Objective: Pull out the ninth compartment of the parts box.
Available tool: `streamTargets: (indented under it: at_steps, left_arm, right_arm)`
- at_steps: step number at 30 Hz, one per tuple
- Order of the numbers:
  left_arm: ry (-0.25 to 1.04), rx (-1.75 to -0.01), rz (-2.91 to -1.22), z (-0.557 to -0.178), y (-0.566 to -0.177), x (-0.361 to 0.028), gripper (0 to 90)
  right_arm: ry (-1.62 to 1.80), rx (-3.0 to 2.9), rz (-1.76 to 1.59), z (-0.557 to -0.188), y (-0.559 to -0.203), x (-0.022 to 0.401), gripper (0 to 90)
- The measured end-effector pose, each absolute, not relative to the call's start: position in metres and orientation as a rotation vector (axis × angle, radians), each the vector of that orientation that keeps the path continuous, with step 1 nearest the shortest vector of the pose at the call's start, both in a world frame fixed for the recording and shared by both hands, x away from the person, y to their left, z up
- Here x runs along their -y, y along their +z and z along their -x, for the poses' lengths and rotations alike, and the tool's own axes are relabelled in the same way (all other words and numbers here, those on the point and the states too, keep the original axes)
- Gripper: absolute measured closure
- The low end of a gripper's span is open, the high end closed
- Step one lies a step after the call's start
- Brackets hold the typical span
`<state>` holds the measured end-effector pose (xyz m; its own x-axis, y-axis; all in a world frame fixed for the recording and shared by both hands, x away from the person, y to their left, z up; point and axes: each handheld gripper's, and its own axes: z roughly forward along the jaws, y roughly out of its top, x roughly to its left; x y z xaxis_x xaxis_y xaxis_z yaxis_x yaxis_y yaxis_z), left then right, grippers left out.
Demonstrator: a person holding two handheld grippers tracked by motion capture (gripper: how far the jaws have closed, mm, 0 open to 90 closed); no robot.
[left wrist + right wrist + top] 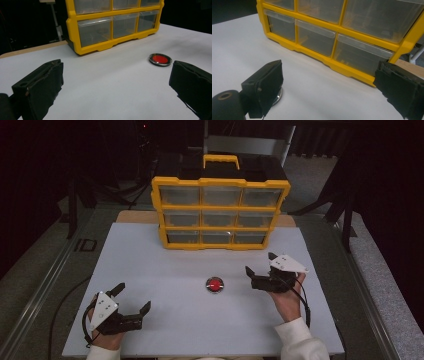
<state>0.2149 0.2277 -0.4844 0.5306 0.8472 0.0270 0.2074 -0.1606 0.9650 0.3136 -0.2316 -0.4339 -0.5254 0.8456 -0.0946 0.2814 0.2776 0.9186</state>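
- In the high view, the left gripper (pixel 134 298) is in the lower left of the frame, held by the person's left hand (pixel 102 336) just above the white board (pixel 150 265). Its two black jaws stand wide apart, with nothing between them.
- In the left gripper view, the same two jaws rise from the lower left and lower right corners, far from each other, and only bare white board lies between them.
- The red disc (pixel 215 284) lies flat on the white board a little below the middle of the high view, between the two grippers and touched by neither. It has a dark metal rim around a red centre.
- In the left gripper view the red disc (pixel 160 59) sits right of centre, just above the right-hand jaw and apart from it.
- The yellow drawer cabinet (pixel 220 212) stands upright at the far edge of the board, in the upper middle of the high view. It has three rows of three clear drawers and a yellow handle on top. All drawers look closed.
- The right gripper (pixel 259 264) is in the right half of the high view, held by the right hand (pixel 287 300) in a white sleeve (pixel 300 342). Its jaws are also spread open and hold nothing.
- In the right gripper view, the jaws stand wide apart at lower left and right, and the yellow drawer cabinet (pixel 342 30) is near behind them. A small part of a round metal rim shows under the left-hand jaw.
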Motion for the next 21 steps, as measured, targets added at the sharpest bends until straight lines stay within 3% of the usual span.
streamTargets:
  at_steps: [21]
  left_arm:
    - [0.725,-0.903,-1.669,-0.215,-0.485,-0.227,0.0]
  right_arm:
    - [1.195,-1.975,-0.967,-0.334,-0.430,0.221,8.0]
